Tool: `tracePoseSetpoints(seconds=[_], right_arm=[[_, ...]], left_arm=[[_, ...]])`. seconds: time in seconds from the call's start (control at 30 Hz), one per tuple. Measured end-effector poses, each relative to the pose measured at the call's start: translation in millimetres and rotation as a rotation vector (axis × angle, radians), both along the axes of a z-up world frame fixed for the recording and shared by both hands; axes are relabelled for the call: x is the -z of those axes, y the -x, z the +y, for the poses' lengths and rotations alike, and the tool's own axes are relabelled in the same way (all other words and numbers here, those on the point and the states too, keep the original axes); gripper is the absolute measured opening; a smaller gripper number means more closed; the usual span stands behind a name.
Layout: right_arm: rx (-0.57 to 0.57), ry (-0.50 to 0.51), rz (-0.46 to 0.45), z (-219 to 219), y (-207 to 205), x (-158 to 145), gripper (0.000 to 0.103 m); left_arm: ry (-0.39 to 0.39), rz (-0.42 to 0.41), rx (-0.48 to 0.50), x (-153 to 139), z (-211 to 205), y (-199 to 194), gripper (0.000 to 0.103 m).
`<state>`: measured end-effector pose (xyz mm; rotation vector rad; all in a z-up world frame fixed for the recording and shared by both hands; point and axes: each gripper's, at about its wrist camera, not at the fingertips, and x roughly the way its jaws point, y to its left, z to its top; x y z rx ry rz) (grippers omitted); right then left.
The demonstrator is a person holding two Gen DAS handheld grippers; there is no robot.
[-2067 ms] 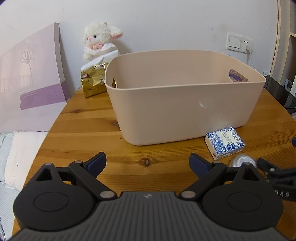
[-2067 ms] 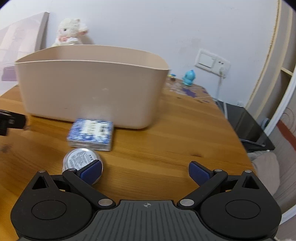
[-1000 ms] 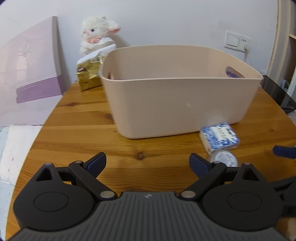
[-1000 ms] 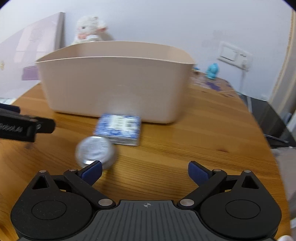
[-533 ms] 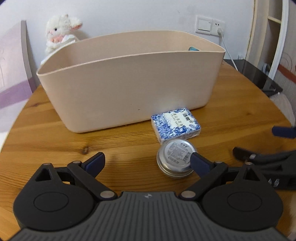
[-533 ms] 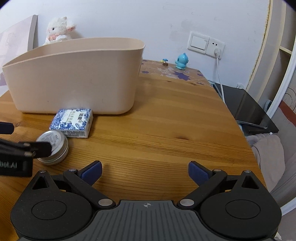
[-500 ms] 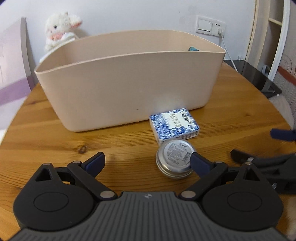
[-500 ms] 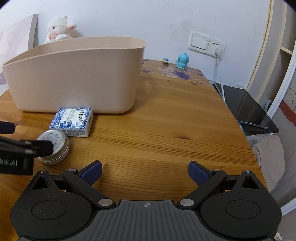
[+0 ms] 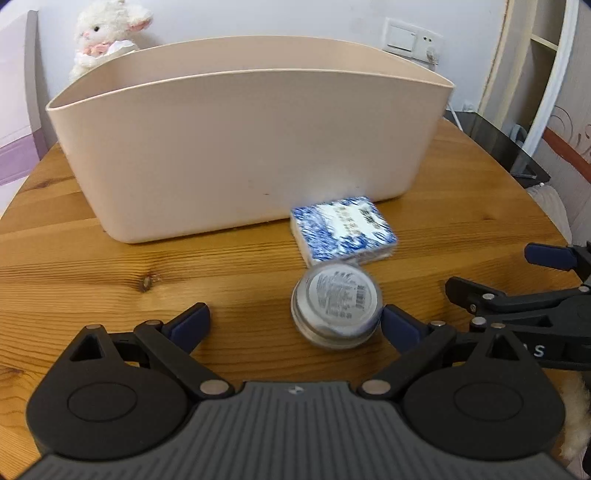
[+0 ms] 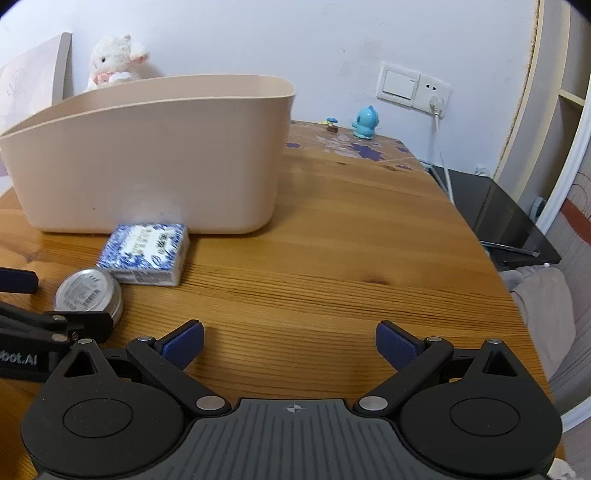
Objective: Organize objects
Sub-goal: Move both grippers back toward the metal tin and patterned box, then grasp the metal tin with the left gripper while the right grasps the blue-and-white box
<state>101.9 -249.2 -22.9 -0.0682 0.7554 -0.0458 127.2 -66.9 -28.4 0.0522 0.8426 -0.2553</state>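
A round silver tin (image 9: pixel 335 308) lies on the wooden table (image 9: pixel 110 273), just in front of a blue-and-white box (image 9: pixel 343 230). Behind them stands a large beige plastic bin (image 9: pixel 243 136). My left gripper (image 9: pixel 295 325) is open, low over the table; the tin sits just inside its right finger (image 9: pixel 400 328). My right gripper (image 10: pixel 290 345) is open and empty over bare wood to the right. In the right wrist view the tin (image 10: pixel 88 293), box (image 10: pixel 146 253) and bin (image 10: pixel 147 155) are at left.
A white plush lamb (image 9: pixel 107 33) sits behind the bin by the wall. A small blue figure (image 10: pixel 364 123) stands at the table's back on a purple-patterned mat (image 10: pixel 351 147). A black glass surface (image 10: pixel 506 218) lies beyond the table's right edge.
My left gripper has swung right and moved closer, so the tin now sits by its right finger. My right gripper has swung right, away from the tin and box.
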Motion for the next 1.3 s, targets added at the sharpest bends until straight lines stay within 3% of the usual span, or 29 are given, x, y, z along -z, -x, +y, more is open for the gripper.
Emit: tracePoseSetpoints(seconds=[0.27,0.6,0.8,0.87,0.97,1.03,1.1,1.3], right_arm=[[-0.081,-0.034,0.009,28,-8,-1,0.101],[-0.113,-0.064,0.003,53,-26,5,0.101],[-0.101,-0.101,-0.007,60,-38,6,0.102],[-0.096,-0.085,-0.010,66,-42,6,0.102],[-0.109,-0.076,-0.024,73,-45,3,0.092],[-0.113,-0.077,-0.035,75,-46,1,0.074],[-0.111,-0.081,-0.042,75,-46,0,0.061],[-0.099,-0.096,-0.043,69,-44,-1,0.060]], left_arm=[[-0.041,-0.013,-0.067,1,35,-3,0.099],[-0.053,-0.057,-0.024,6,56,-1,0.097],[-0.050,-0.072,-0.031,5,66,-6,0.088],[-0.048,-0.073,-0.041,4,68,-9,0.081],[-0.045,-0.076,-0.052,1,72,-9,0.069],[-0.040,-0.080,-0.043,0,73,-9,0.058],[-0.039,-0.078,-0.040,-1,73,-9,0.057],[-0.038,-0.085,-0.040,0,73,-9,0.056]])
